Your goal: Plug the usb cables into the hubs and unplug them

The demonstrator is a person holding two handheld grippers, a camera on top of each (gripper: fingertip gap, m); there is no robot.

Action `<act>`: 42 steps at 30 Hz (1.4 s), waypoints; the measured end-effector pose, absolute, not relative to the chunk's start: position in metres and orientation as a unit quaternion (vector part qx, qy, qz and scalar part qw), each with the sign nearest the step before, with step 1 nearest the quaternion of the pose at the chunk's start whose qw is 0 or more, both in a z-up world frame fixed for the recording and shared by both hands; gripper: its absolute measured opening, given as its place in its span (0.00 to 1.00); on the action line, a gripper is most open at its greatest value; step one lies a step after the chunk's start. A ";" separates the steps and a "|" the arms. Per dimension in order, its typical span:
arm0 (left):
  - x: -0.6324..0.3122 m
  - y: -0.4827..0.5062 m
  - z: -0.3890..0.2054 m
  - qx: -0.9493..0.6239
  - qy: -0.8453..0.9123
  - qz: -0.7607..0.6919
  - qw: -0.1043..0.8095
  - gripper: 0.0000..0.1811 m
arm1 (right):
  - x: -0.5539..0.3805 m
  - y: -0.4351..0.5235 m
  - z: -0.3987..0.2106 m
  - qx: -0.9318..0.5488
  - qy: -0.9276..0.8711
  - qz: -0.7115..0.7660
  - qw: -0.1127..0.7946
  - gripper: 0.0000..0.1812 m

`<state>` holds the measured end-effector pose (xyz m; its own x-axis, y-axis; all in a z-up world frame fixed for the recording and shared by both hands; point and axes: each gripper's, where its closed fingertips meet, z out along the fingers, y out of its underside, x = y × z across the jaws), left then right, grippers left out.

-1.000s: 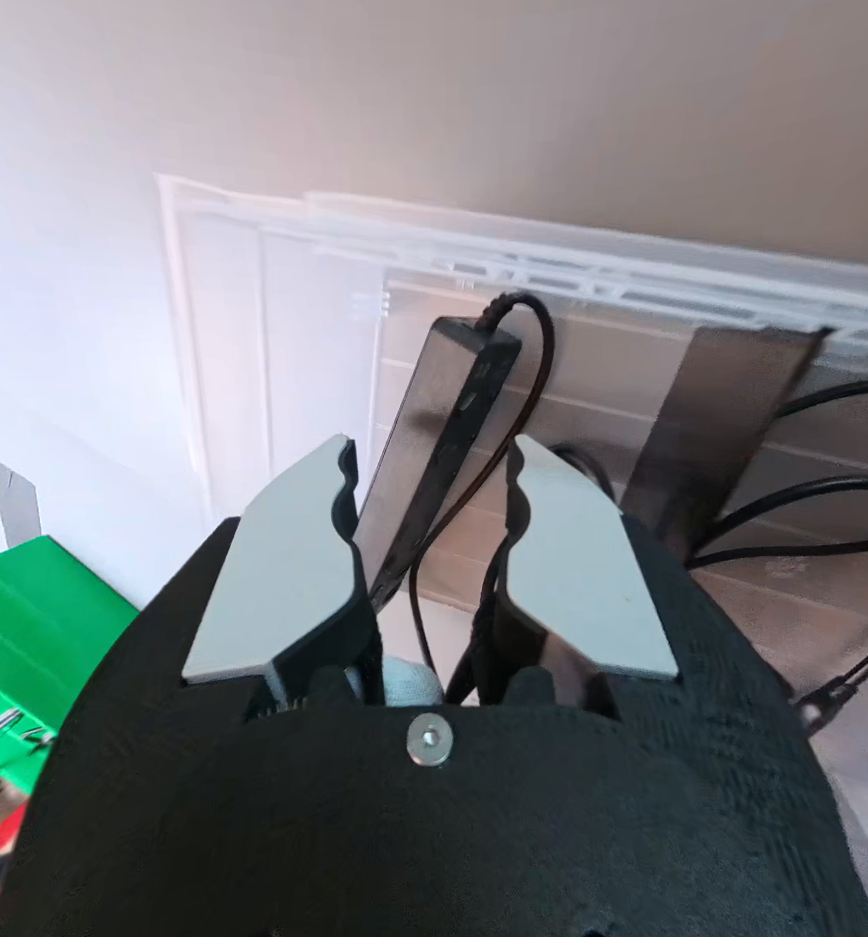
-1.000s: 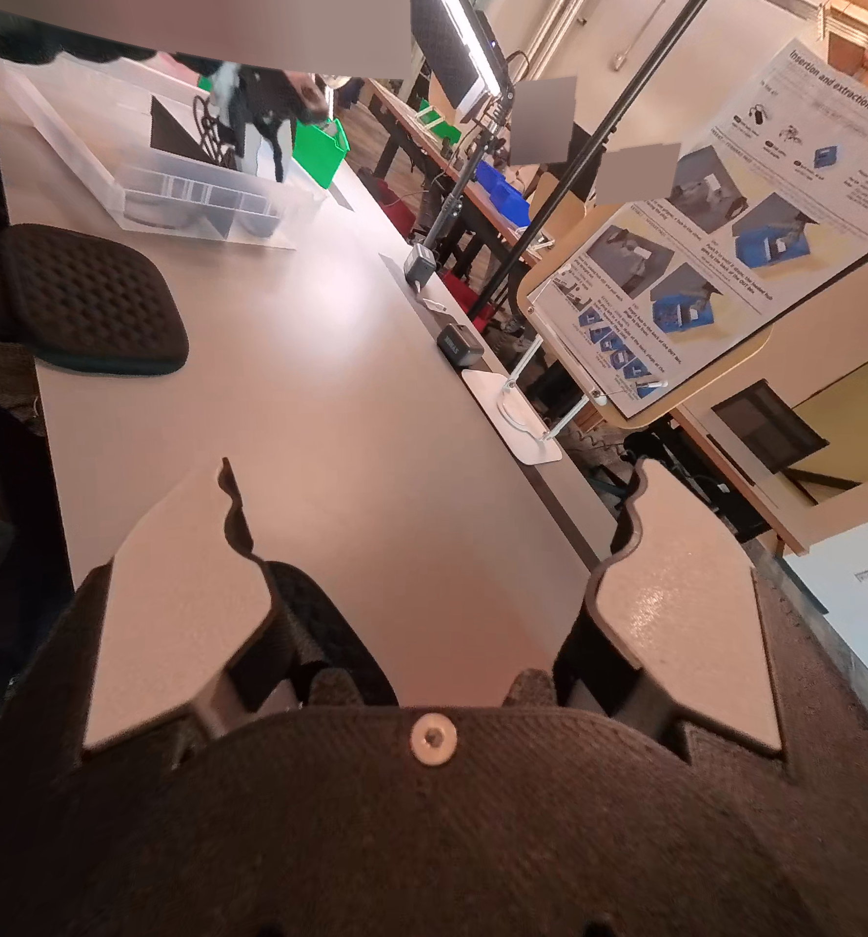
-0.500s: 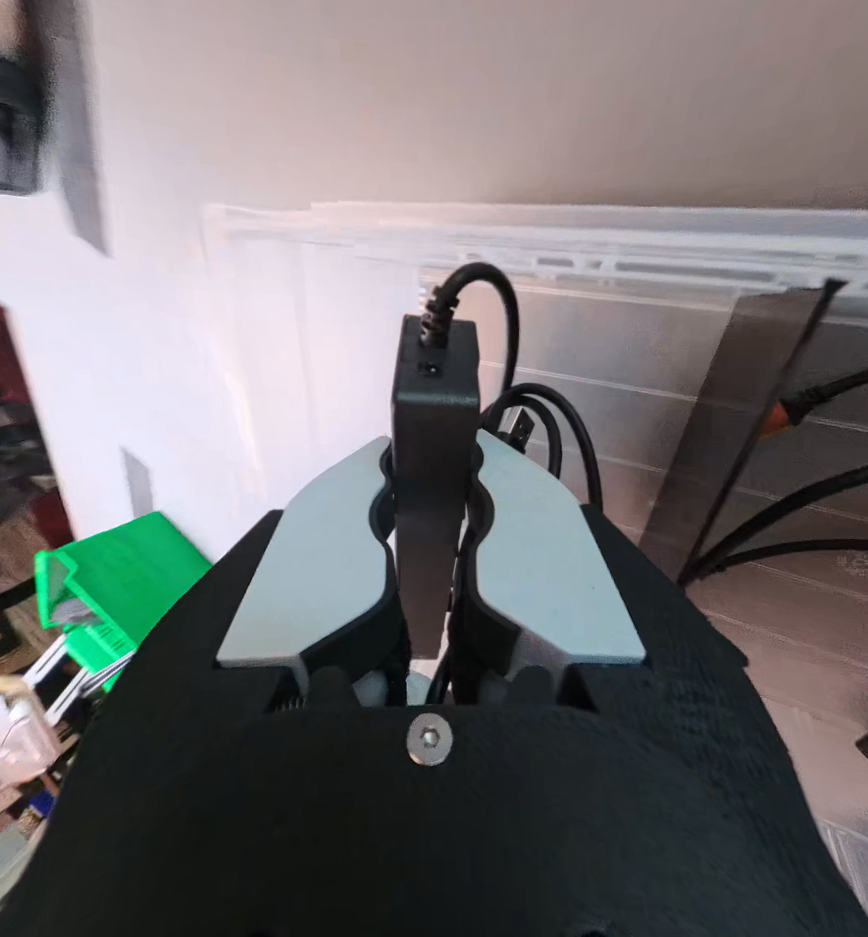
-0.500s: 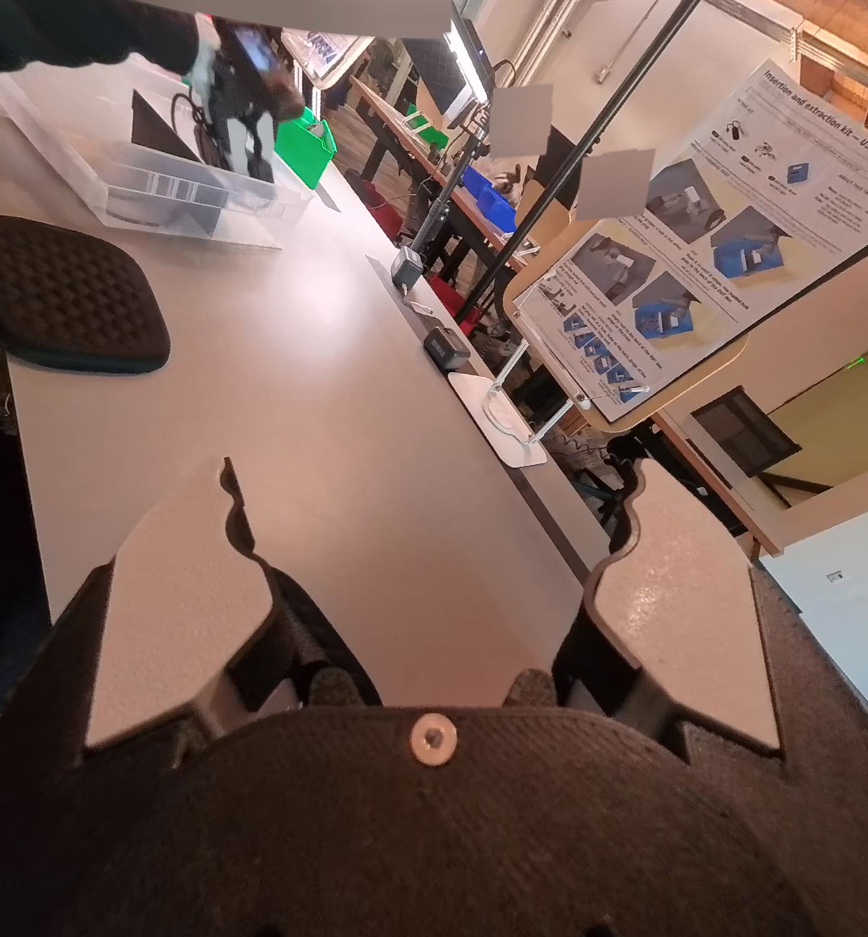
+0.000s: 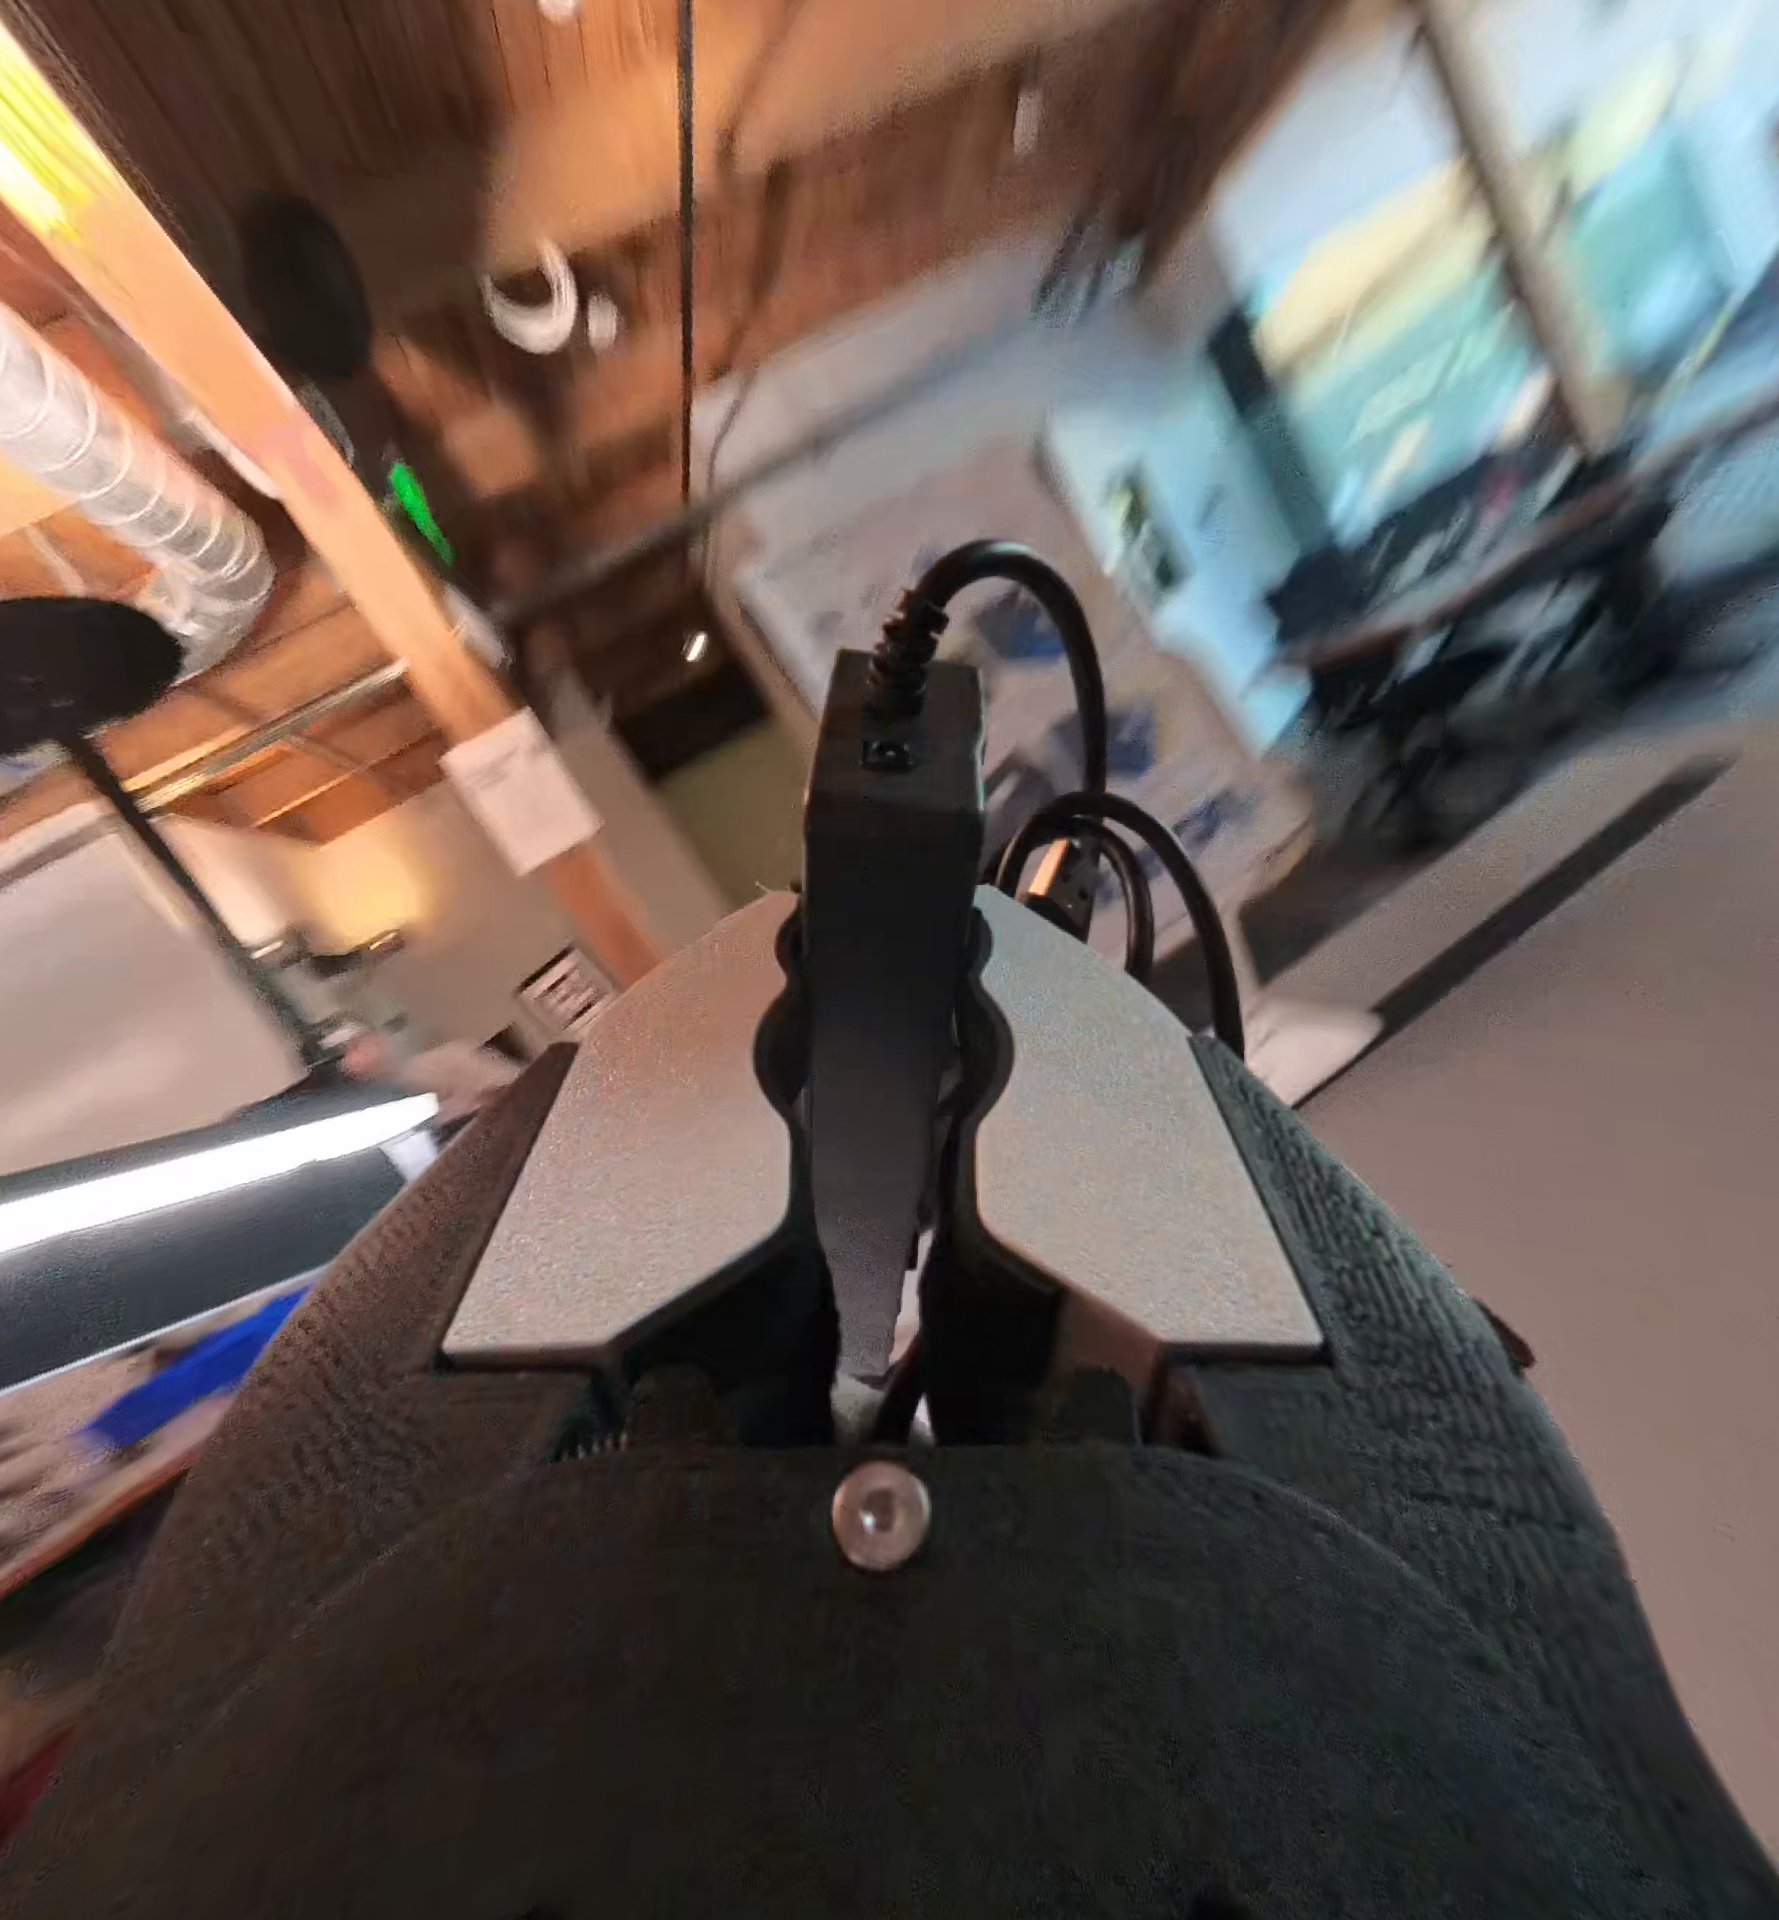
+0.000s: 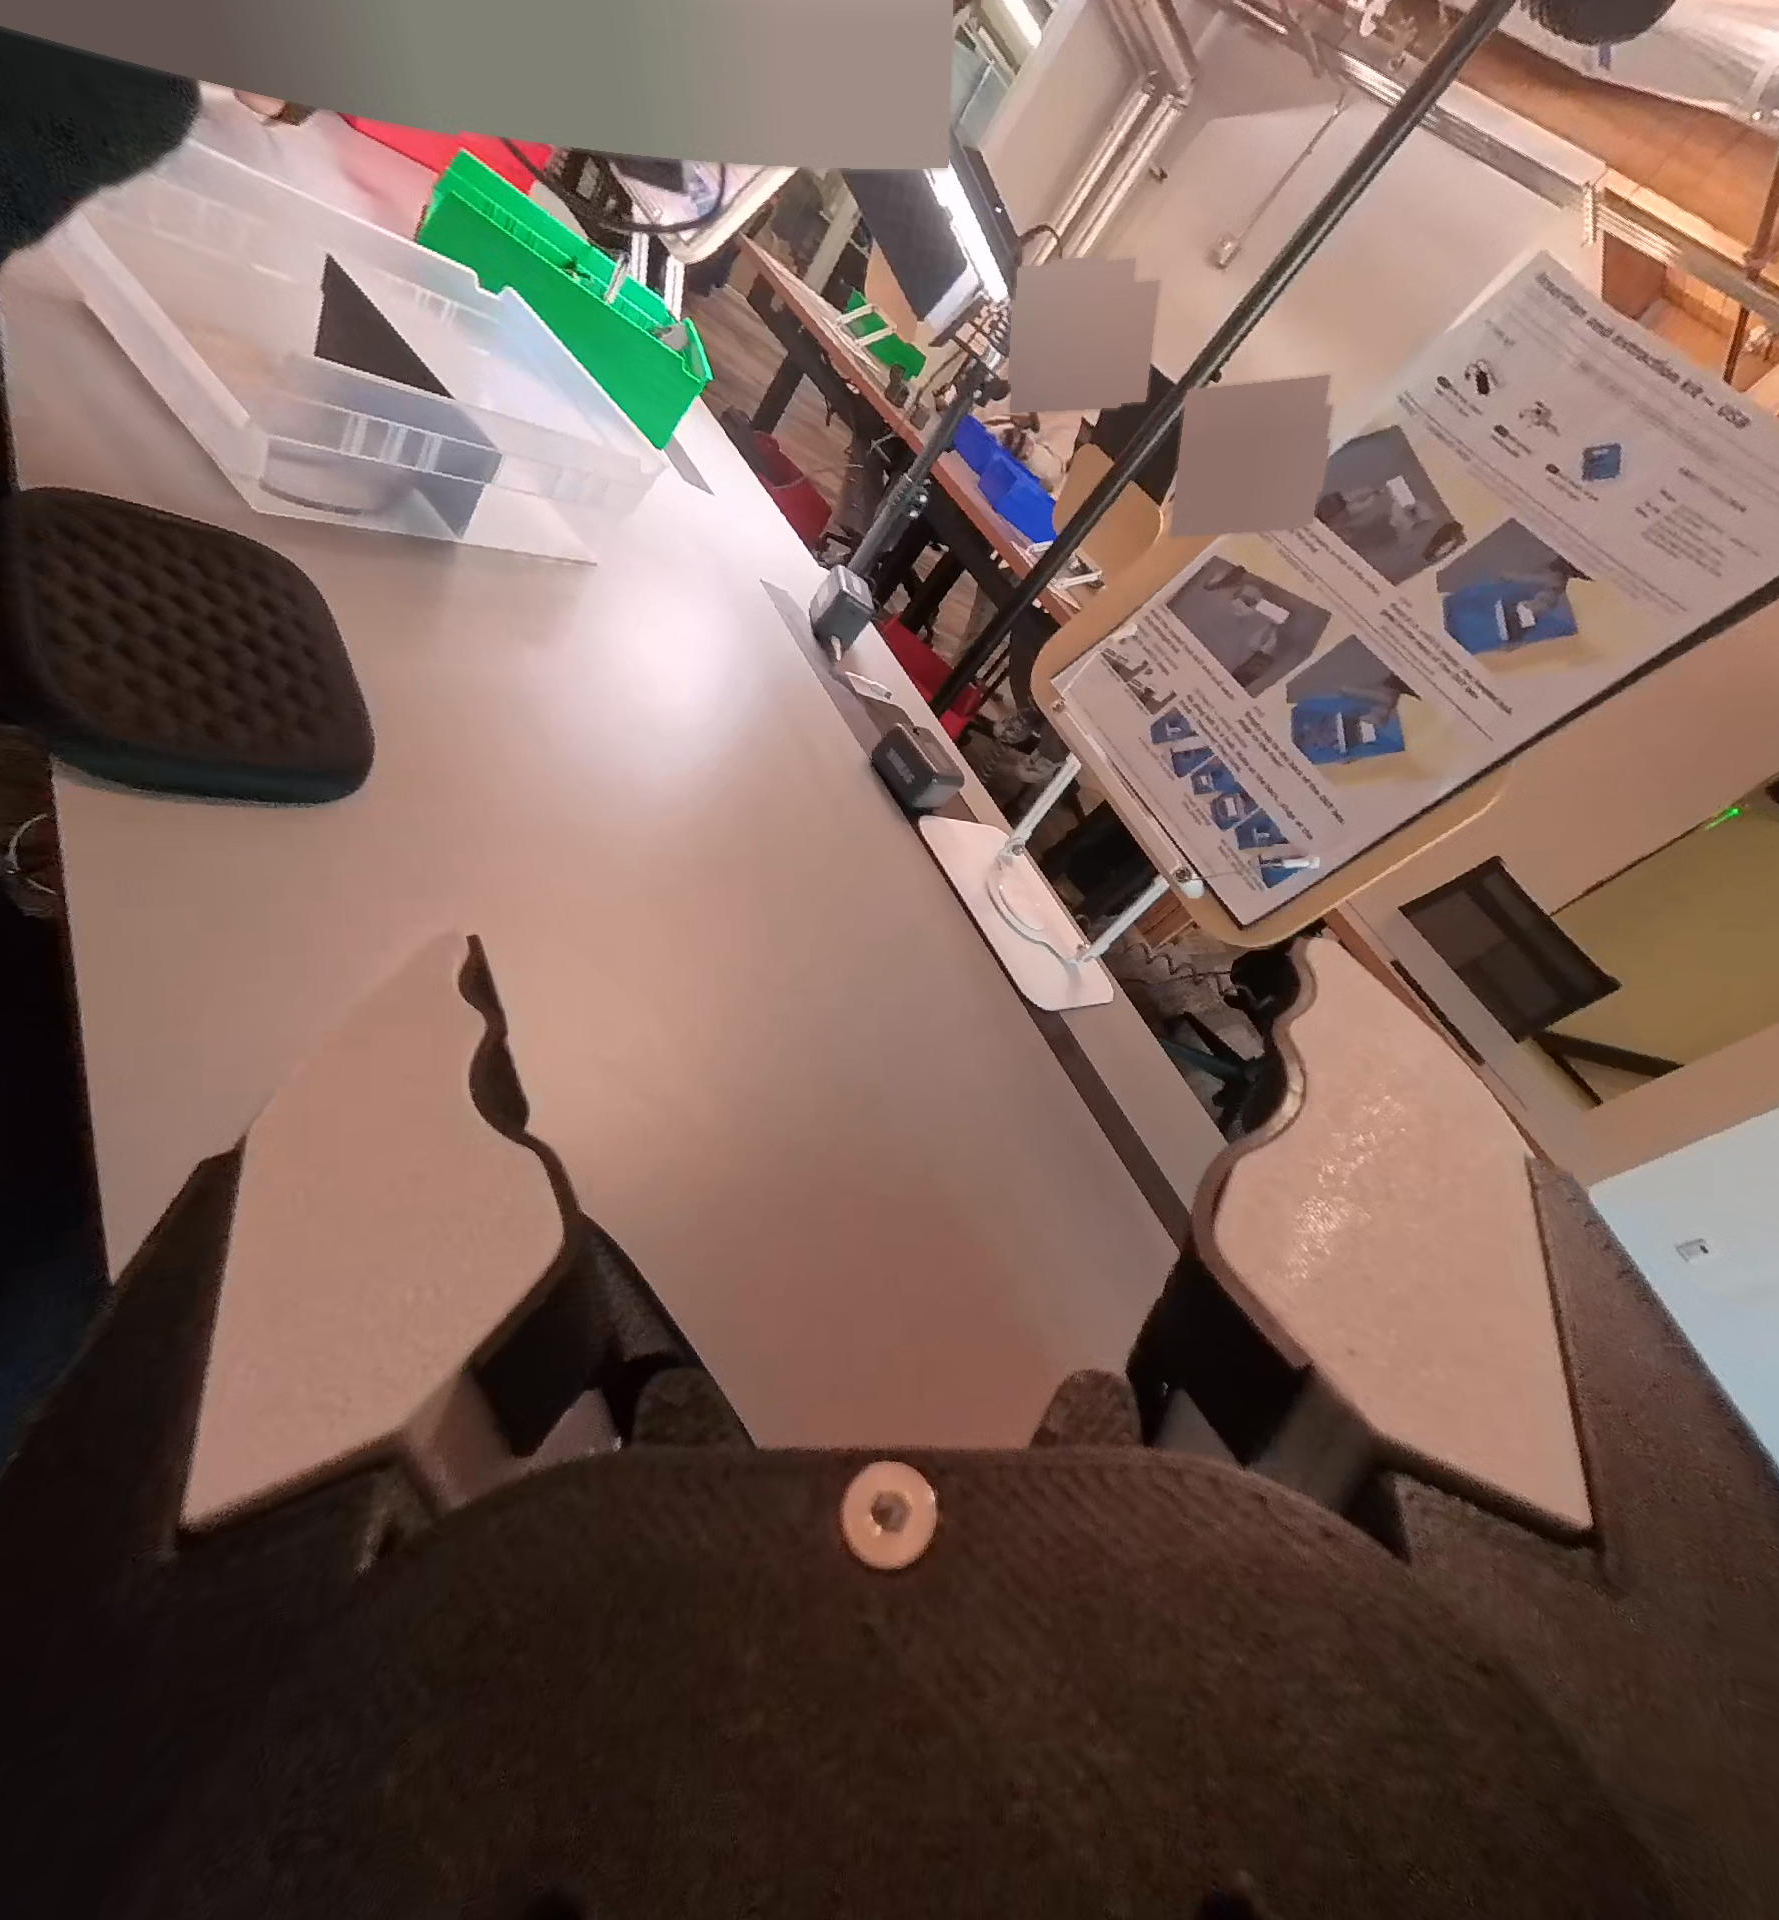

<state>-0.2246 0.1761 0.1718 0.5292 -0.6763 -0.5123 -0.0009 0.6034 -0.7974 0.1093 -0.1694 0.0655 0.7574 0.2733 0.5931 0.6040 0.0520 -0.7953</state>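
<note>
- Left wrist view: everything behind the hub (image 5: 890, 831) is motion-smeared, only the hub stays sharp.
- Right wrist view: crisp, bright, soft glare on the table (image 6: 656, 675) beyond the black pad (image 6: 178, 644).

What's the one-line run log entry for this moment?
left hand-held gripper: shut on USB hub, lifted, its cable looping | right hand-held gripper: open, empty, over table
</note>
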 end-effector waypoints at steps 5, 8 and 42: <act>-0.168 0.078 0.136 -0.339 0.358 -0.516 0.700 0.14 | 0.101 -0.169 0.069 -0.662 -0.338 -0.119 0.658 0.74; -0.129 0.043 0.101 -0.324 0.297 -0.674 0.594 0.14 | 0.091 -0.165 0.075 -0.644 -0.347 -0.097 0.675 0.73; 0.005 -0.070 -0.045 -0.388 0.512 -0.688 0.338 0.13 | -0.011 -0.053 -0.022 -0.727 -0.352 0.274 0.522 0.15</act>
